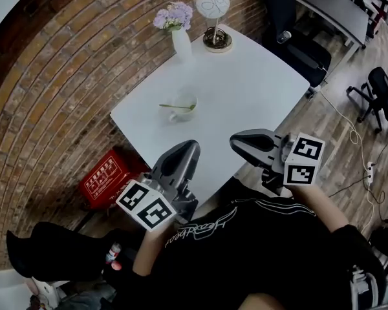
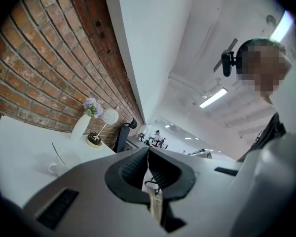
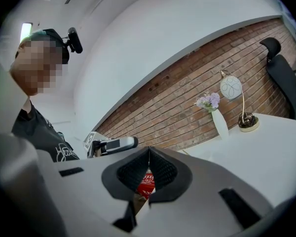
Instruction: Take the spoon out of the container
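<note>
Starting at the left of the head view, a red crate (image 1: 107, 176) is seen on the floor by the brick wall (image 1: 52, 76), partly under the white table (image 1: 258, 89). The left gripper (image 1: 183, 150) is held just off the table's near edge, its jaws pressed together with nothing between them. Farther in, a pale cup (image 1: 184, 108) is set on the tabletop. The spoon (image 1: 176, 106) is rested in it, its handle reaching out past the rim toward the left. Behind these, a white vase of lilac flowers (image 1: 179, 34) and a round lamp (image 1: 213, 15) are placed near the far corner. The right gripper (image 1: 244, 141) is held at the near edge as well, its jaws likewise closed on nothing, well apart from the pale cup.
</note>
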